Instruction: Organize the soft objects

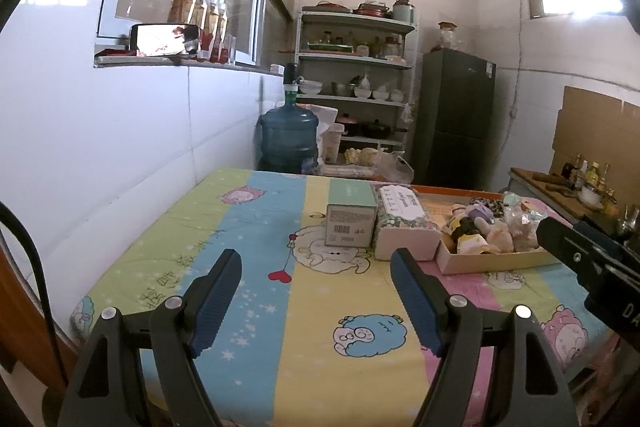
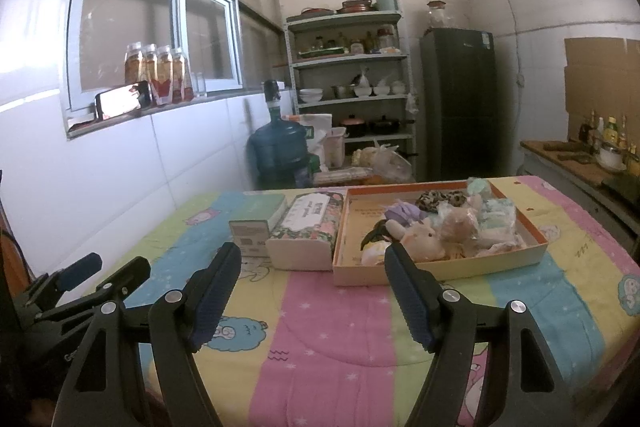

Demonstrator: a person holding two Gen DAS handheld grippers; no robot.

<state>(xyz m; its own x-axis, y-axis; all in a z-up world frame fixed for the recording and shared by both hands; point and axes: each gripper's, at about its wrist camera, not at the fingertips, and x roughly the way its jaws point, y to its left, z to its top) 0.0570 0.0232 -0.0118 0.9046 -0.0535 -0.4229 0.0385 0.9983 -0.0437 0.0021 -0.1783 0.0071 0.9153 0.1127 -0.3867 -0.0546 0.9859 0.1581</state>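
Right tool [image 2: 312,259] open, empty, lower centre; cardboard tray [image 2: 440,267] of soft toys [image 2: 424,239] centre right on striped surface [image 2: 340,327]; tissue box [image 2: 308,227] beside tray

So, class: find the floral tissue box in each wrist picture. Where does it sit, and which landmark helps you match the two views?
Left wrist view: the floral tissue box sits right of centre, between the green carton and the cardboard tray.
Right wrist view: the floral tissue box sits just left of centre, again between the green carton and the tray.
Shared landmark: the blue water jug behind the table.
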